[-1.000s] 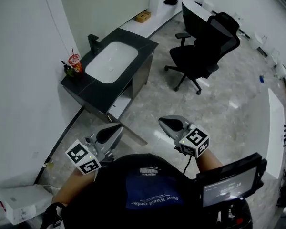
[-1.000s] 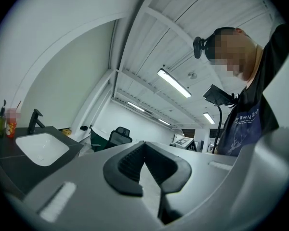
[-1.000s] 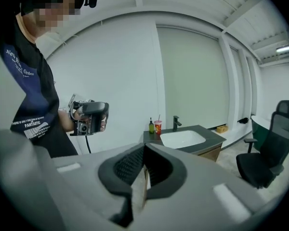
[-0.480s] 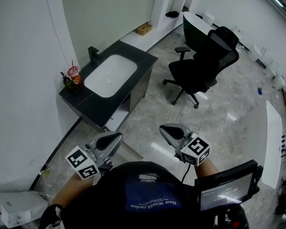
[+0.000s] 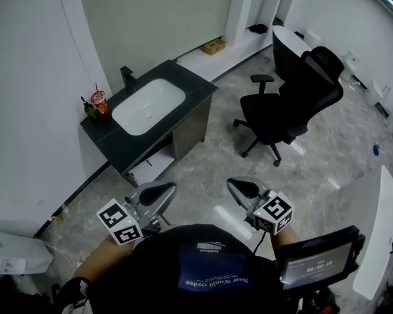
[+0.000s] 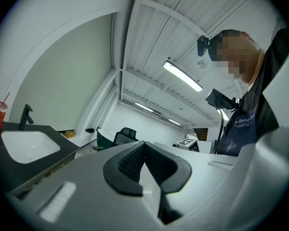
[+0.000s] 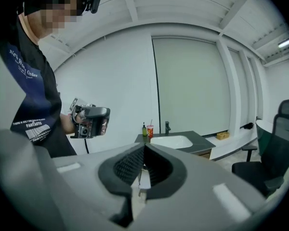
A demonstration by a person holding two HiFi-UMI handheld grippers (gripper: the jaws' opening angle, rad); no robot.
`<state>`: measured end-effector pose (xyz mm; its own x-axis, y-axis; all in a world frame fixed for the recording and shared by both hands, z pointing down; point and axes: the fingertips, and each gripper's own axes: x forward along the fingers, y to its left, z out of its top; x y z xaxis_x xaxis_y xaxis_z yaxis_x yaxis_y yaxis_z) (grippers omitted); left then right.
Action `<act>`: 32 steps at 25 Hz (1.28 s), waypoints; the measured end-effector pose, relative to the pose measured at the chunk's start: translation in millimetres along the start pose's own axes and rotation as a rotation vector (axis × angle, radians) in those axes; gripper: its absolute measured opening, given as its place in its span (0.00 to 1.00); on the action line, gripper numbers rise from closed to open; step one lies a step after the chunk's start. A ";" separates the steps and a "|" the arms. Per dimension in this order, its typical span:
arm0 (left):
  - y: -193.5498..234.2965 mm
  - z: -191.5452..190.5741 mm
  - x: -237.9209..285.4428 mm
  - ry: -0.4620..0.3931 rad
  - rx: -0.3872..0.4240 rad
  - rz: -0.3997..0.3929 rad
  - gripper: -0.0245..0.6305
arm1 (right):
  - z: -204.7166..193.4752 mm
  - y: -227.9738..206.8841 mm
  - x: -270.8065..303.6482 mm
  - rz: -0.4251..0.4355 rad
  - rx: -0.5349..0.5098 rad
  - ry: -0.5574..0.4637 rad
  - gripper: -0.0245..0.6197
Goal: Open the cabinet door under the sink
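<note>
Your left gripper (image 5: 162,190) and right gripper (image 5: 240,188): both closed, empty, well apart from the cabinet door (image 5: 191,128) under the sink (image 5: 147,98). Looks like 0 steps done; approach, grab and pull all remain.

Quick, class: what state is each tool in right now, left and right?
Left tool: closed, holding nothing.
Right tool: closed, holding nothing.

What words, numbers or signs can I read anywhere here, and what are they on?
"New World Order": upside down on the person's dark shirt.
"FANTASTIC": lower on the same shirt, in the right gripper view; the small line above it is unreadable.
screen: digits too blurred to read.
red cup: print too small.
square markers: black-and-white patterns, no letters.
</note>
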<state>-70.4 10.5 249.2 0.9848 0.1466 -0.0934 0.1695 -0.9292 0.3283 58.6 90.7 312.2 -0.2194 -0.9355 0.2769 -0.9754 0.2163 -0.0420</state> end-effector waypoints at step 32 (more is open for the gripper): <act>189.8 65.4 193.3 -0.127 0.027 0.114 0.04 | 94.4 -245.3 120.5 0.178 -0.064 -0.013 0.04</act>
<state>149.6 -159.7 232.0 0.9845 -0.0024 -0.1754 0.0543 -0.9465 0.3180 269.5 -101.4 265.3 -0.3894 -0.8841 0.2583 -0.9178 0.3961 -0.0279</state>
